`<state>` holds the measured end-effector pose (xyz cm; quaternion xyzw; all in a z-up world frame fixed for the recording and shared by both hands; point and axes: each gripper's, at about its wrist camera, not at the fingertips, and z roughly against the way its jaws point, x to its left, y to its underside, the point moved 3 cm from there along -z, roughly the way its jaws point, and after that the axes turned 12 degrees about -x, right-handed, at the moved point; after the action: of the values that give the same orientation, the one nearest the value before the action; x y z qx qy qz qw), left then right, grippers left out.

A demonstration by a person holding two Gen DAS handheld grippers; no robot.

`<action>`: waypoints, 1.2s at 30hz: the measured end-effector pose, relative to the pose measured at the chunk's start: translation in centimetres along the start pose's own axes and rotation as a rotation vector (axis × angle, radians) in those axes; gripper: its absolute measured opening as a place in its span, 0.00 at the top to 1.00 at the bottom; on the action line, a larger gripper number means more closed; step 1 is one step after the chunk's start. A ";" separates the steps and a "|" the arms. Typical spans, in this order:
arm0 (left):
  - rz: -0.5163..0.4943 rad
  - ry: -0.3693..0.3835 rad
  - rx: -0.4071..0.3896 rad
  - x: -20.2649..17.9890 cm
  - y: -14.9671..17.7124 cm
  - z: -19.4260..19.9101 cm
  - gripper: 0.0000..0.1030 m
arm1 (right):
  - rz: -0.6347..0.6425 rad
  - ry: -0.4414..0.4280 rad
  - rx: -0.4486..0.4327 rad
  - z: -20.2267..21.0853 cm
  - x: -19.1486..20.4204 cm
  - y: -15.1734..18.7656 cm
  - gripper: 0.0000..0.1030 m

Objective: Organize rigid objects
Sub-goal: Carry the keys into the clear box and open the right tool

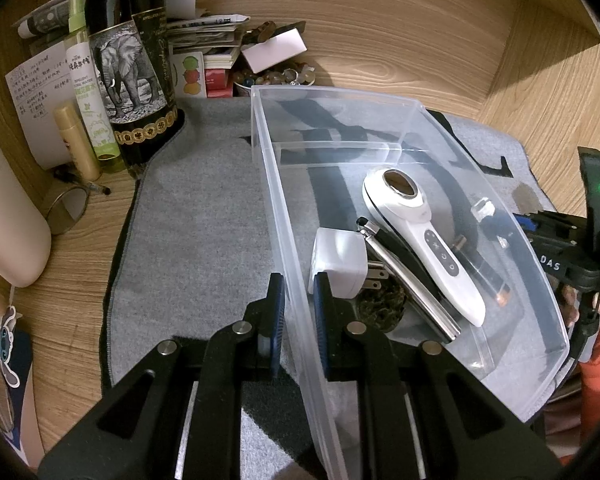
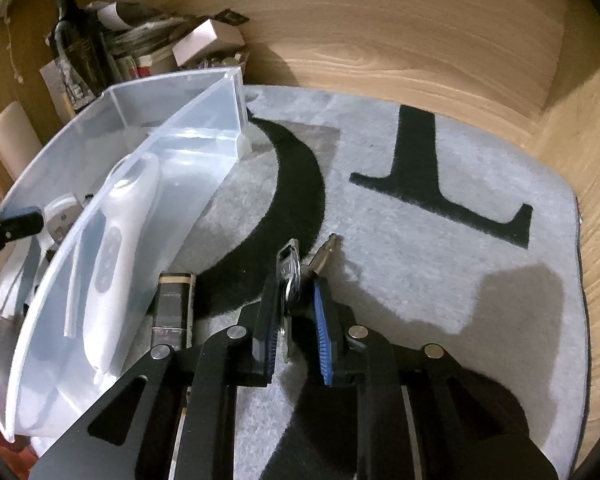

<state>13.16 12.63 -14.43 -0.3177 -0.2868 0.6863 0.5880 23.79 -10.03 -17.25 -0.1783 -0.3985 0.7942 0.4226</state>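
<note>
- Left tongs (image 1: 298, 312) pinch the near wall of the clear bin (image 1: 384, 96).
- Right tongs (image 2: 296, 312) clamp a bunch of keys (image 2: 294, 272); a lighter (image 2: 174, 304) lies just left.

Bin (image 1: 380, 116) on mat (image 1: 204, 216) atop counter (image 1: 380, 40): massager (image 1: 420, 236), charger (image 1: 340, 264) and metal clip (image 1: 412, 288) inside; bottles (image 1: 132, 64) behind-left; keys (image 2: 296, 268) and lighter (image 2: 174, 304) on mat right of bin.
</note>
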 end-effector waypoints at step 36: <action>0.000 0.002 0.000 -0.2 0.0 0.0 0.86 | 0.177 -0.209 -0.152 4.1 11.1 -5.3 0.85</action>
<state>13.23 12.40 -14.43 -0.3187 -0.2861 0.6860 0.5882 17.64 -1.26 -10.02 -0.1603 -0.4820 0.8102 0.2925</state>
